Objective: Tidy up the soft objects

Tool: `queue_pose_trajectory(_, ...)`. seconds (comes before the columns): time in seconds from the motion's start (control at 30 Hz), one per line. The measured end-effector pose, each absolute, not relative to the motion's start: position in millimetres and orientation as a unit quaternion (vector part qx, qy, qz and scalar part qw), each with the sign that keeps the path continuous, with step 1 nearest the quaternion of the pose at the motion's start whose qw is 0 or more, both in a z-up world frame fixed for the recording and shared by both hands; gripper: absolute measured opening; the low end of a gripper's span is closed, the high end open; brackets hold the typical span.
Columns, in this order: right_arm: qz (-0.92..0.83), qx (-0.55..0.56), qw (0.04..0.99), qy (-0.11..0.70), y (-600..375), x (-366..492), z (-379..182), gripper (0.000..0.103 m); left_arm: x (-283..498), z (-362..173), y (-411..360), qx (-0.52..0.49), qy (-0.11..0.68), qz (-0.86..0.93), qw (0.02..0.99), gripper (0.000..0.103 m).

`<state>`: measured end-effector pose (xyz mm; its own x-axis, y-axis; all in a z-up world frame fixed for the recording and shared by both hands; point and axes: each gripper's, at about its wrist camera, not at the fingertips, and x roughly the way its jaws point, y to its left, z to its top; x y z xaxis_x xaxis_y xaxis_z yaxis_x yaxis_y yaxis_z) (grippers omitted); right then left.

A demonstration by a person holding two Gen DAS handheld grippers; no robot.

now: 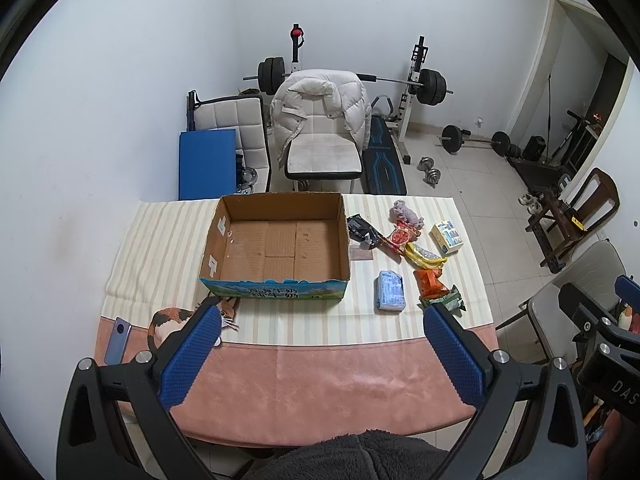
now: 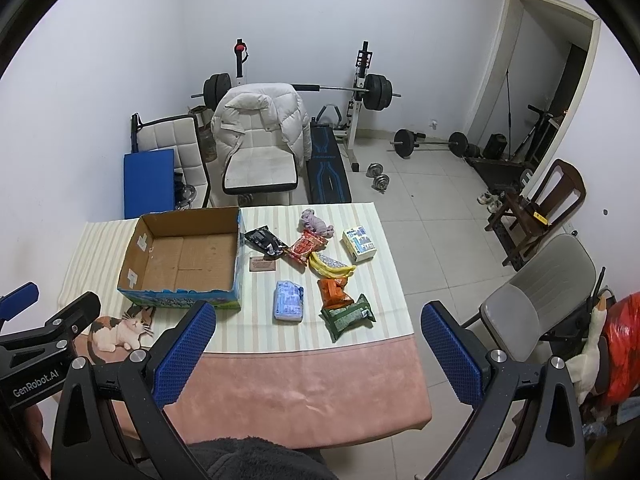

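Broadly, the surface [image 2: 304,392] carries an open cardboard box [image 2: 184,258] toward its far left corner. Right of the box, soft packets lie loosely clustered toward the right edge: a blue tissue pack [image 2: 288,301], green pouch [image 2: 347,317], orange packet [image 2: 334,293], purple plush [image 2: 316,223]. Both the left claw [image 1: 322,354] and right claw [image 2: 318,356] hover over the near edge, fingers wide apart, holding nothing.

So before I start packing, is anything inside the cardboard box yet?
Nothing: the cardboard box shows only its bare brown floor. The strip just behind its near wall is hidden in both views.
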<state>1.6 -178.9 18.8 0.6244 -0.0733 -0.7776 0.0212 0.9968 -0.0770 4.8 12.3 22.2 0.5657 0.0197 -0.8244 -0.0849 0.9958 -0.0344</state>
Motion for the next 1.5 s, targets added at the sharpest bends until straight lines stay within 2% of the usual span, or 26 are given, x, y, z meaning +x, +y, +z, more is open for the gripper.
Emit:
queue_pose_trajectory(0.83,-0.023,-0.025,0.9,0.435,-173.4,5.3,17.3,0.103,1.9,19.3,15.0,-0.033,0.462,0.026,0.886,0.103)
queue_pose_trajectory(1.0,-0.033,-0.009,0.896,0.443,-184.4,20.5,1.0,0.103,28.2,2.2,8.7,-0.021,0.461,0.012,0.887,0.103)
queue_pose_trajectory(1.13,-0.05,0.003,0.881,0.471,-207.6,54.1,-33.9,0.103,69.0,-32.6,-1.2,-0.013,0.483,-0.001,0.875,0.103)
queue_pose_trajectory(1.27,-0.062,0.008,0.85,0.523,-238.5,99.5,-97.0,0.103,122.4,-90.6,-21.4,-0.026,0.54,-0.023,0.841,0.103)
queue_pose_trajectory(1.37,-0.064,0.014,0.81,0.583,-265.7,142.0,-164.7,0.103,151.3,-134.1,-42.6,-0.035,0.581,-0.026,0.813,0.102)
queue_pose_trajectory(1.5,-0.074,0.097,0.741,0.66,-318.3,191.3,-270.8,0.103,187.6,-196.0,-78.2,-0.036,0.62,-0.013,0.783,0.102)
